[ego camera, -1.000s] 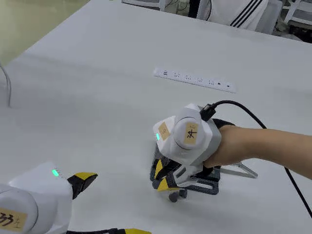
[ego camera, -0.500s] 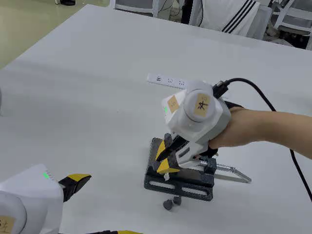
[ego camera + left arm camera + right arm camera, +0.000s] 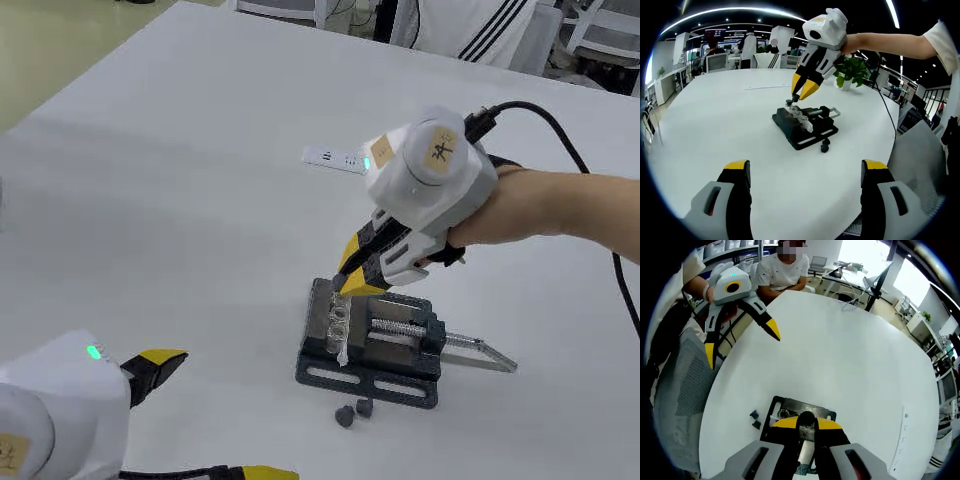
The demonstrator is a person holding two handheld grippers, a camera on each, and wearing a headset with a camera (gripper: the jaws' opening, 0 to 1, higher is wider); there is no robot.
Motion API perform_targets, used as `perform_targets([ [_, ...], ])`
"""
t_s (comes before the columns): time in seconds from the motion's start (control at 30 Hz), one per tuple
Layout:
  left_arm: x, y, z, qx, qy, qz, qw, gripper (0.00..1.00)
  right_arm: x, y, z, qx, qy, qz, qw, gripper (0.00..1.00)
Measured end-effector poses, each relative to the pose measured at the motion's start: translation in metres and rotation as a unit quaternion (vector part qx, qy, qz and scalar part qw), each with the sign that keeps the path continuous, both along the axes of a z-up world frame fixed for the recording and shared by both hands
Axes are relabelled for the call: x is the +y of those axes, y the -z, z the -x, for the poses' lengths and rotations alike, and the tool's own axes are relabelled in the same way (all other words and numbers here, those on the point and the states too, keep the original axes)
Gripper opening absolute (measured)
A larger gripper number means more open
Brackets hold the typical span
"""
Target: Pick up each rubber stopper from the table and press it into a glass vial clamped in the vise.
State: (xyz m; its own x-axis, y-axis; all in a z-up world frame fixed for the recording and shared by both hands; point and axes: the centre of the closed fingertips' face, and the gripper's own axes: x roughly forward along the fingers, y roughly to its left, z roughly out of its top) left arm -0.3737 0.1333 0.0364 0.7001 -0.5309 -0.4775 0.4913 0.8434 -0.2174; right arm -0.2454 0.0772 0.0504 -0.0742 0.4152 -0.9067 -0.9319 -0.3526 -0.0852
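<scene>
A black vise (image 3: pixel 385 368) stands on the white table and clamps small clear glass vials (image 3: pixel 338 322) between its jaws. My right gripper (image 3: pixel 354 286) hovers just above the vials, shut on a dark rubber stopper (image 3: pixel 806 418); under it lie the vise (image 3: pixel 785 405) and a vial mouth (image 3: pixel 783 414). Two loose grey stoppers (image 3: pixel 353 412) lie in front of the vise, also seen as stoppers (image 3: pixel 755 419). My left gripper (image 3: pixel 806 169) is open and empty, low at the near left, facing the vise (image 3: pixel 802 127) and the right gripper (image 3: pixel 802 92).
A white power strip (image 3: pixel 335 160) lies behind the vise. The vise's screw handle (image 3: pixel 480 350) sticks out to the right. A black cable (image 3: pixel 560 140) trails from the right gripper. A seated person (image 3: pixel 782 270) and chairs are at the table's far edge.
The right gripper has risen from the table in front of the vise, where the loose stoppers lie, and moved back to above the vials. The left gripper has stayed low and open.
</scene>
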Motion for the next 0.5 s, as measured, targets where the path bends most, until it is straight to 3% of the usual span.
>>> perform_targets([
  [0.2, 0.0011, 0.0036, 0.0008, 0.005, -0.005, 0.001, 1.0, 0.9, -0.0048, 0.0073, -0.0059, 0.002, -0.019, 0.018, 0.9997, 0.06],
  [0.5, 0.0042, 0.0077, -0.0004, 0.01, -0.01, 0.002, 0.9999, 0.9, -0.0041, 0.0102, -0.0101, 0.003, -0.061, 0.023, 0.9979, 0.06],
])
